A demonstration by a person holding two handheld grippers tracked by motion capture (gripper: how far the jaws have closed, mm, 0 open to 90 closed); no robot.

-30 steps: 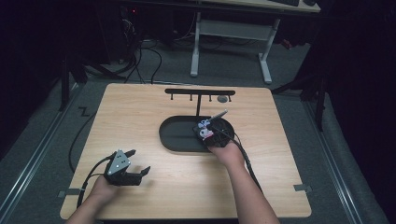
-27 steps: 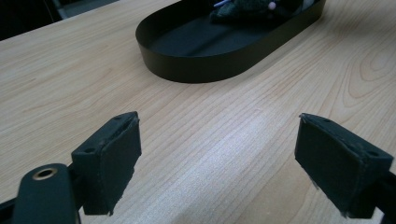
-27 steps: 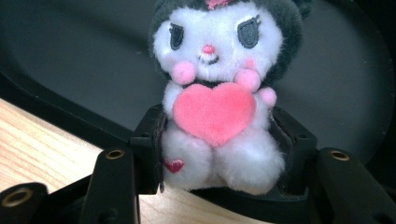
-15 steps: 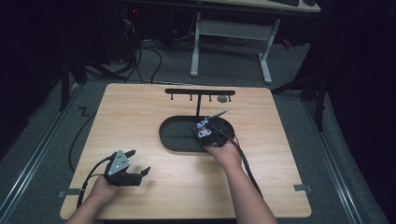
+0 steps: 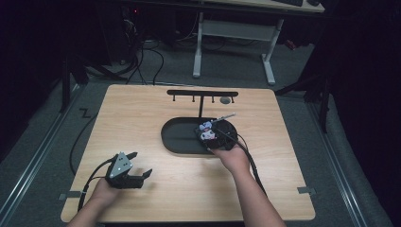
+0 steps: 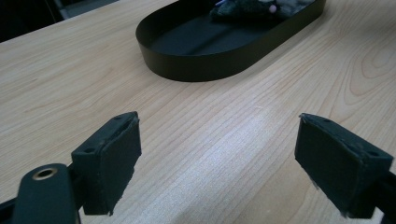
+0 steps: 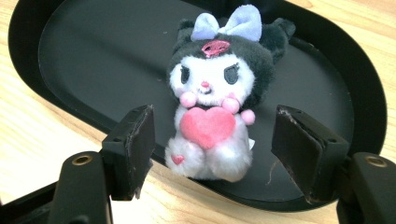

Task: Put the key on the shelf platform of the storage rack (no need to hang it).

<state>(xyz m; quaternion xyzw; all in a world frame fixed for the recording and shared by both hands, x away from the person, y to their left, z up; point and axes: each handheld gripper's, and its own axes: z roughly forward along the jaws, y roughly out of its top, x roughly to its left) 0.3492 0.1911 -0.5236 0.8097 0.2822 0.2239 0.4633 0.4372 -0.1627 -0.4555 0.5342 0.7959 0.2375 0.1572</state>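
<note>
A small plush toy (image 7: 217, 93), black and white with a lilac bow and a pink heart, lies in the right end of a black oval tray (image 7: 70, 51), feet near the rim. My right gripper (image 7: 219, 140) is open, one jaw on each side of the toy's lower body, not touching it. From above, the toy (image 5: 206, 130) shows just ahead of the right gripper (image 5: 213, 138) over the tray (image 5: 177, 137). My left gripper (image 5: 140, 164) rests low over the table's front left, open and empty. In its own view the left gripper (image 6: 224, 163) faces the tray (image 6: 201, 65).
A black rack with small hooks (image 5: 202, 93) stands at the back of the wooden table (image 5: 142, 113), with a round grey disc (image 5: 225, 100) beside it. A thin silver piece (image 5: 224, 117) sticks out past the toy. Cables trail from both grippers.
The right gripper has shifted slightly left and nearer over the tray's right end. The left gripper has stayed where it was.
</note>
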